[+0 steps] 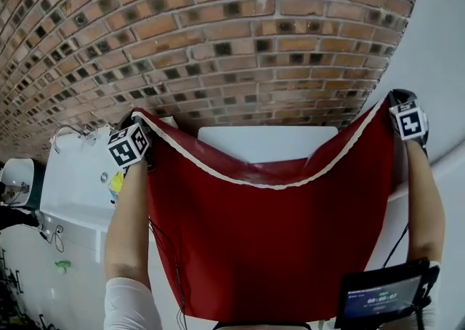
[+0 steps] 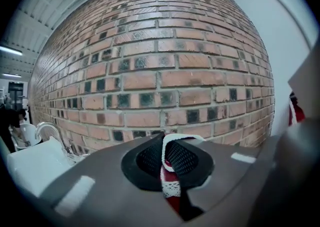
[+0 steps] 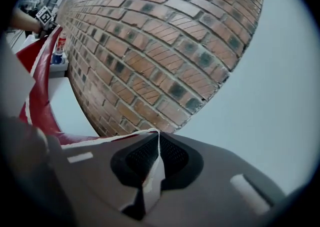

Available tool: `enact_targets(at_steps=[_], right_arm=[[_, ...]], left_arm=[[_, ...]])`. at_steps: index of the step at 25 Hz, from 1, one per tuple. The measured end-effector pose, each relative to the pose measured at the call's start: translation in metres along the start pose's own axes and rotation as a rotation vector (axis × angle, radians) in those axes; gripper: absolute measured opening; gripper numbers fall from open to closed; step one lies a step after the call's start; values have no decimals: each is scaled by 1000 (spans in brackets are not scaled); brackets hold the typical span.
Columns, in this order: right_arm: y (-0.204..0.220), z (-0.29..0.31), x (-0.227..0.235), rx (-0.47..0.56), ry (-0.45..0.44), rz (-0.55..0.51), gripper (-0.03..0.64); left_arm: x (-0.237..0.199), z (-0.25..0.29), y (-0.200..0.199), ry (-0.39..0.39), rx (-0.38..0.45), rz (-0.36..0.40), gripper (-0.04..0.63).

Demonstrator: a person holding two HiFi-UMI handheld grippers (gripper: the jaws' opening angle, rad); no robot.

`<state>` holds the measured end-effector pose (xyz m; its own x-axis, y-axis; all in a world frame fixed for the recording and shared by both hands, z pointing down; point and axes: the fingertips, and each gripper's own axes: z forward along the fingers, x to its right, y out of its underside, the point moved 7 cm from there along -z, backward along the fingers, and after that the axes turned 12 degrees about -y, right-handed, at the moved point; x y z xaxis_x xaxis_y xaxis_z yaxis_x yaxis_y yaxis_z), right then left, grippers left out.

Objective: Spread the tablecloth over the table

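Observation:
A red tablecloth [image 1: 276,241] with a white lace edge hangs stretched between my two grippers above a white table [image 1: 269,143]. My left gripper [image 1: 134,139] is shut on the cloth's left corner; in the left gripper view the lace-trimmed red cloth [image 2: 172,183] is pinched between the black pads. My right gripper [image 1: 403,114] is shut on the right corner, and the right gripper view shows the white cloth edge [image 3: 152,168] clamped in the jaws. The cloth sags in the middle and hides most of the table.
A brick wall [image 1: 232,38] stands right behind the table. A white sink with a tap [image 1: 69,132] is at the left, with small items on it. A grey wall [image 1: 443,45] is at the right. A small screen [image 1: 381,296] shows at the lower right.

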<state>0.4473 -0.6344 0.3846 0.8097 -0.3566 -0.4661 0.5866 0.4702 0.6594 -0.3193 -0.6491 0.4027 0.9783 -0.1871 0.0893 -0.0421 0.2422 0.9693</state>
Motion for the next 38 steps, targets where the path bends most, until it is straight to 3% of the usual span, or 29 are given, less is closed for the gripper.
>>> enact_targets(at_steps=[3, 8, 11, 13, 15, 17, 19, 23, 28, 32, 38], right_arm=[[-2, 14, -21, 9, -40, 21, 14], [21, 39, -46, 58, -114, 264, 14], [32, 51, -61, 62, -120, 339, 14], [39, 57, -65, 58, -109, 346, 15], [46, 62, -67, 53, -102, 362, 72], [55, 64, -71, 46, -106, 390, 246], [59, 65, -74, 52, -112, 398, 318], [58, 57, -70, 99, -111, 392, 337], [56, 37, -63, 122, -137, 362, 367], [59, 33, -67, 69, -178, 386, 366], [79, 36, -108, 9, -259, 406, 316]], left_arm=[[19, 10, 13, 65, -32, 6, 9], [42, 22, 35, 123, -96, 26, 27], [54, 29, 48, 156, -124, 40, 231], [60, 29, 55, 178, -139, 59, 276], [63, 27, 60, 190, -146, 78, 281], [63, 23, 63, 200, -144, 65, 281], [60, 20, 62, 215, -144, 43, 283], [54, 16, 51, 232, -138, 22, 350], [40, 2, 42, 217, -118, 34, 348], [43, -5, 53, 251, -225, 109, 347], [61, -31, 93, 252, -341, 175, 346]])
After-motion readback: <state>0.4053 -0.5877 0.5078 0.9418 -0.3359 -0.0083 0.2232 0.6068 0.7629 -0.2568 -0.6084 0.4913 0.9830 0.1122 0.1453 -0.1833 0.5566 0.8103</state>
